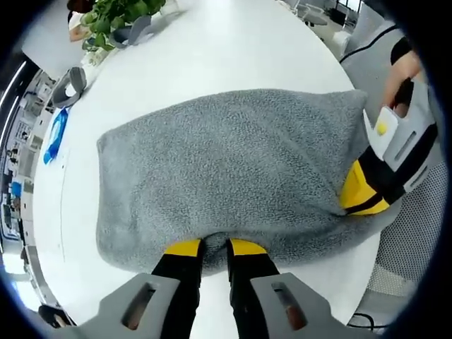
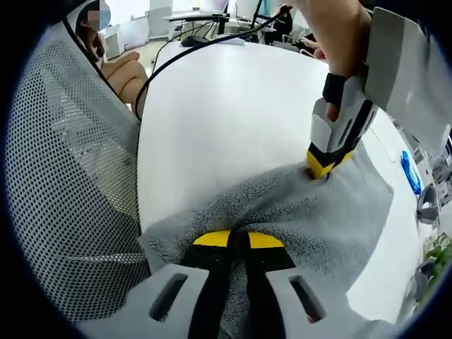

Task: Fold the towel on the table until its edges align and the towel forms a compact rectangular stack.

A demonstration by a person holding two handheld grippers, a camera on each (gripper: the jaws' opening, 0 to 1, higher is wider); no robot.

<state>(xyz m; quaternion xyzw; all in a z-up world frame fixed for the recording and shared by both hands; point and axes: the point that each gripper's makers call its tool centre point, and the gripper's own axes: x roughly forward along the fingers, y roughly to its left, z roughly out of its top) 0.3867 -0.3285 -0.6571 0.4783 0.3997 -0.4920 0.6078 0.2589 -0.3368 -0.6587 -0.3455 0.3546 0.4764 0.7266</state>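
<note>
Two grippers are pinching one edge of the grey towel (image 1: 233,169), which lies on the white bench (image 1: 212,49): the left gripper (image 1: 215,247) at the near hem, the right gripper (image 2: 239,240) clenched on a corner beside a mesh chair (image 2: 70,176). Judging by this, a fold is beginning; next both should lift together and carry that edge across to the far edge.
</note>
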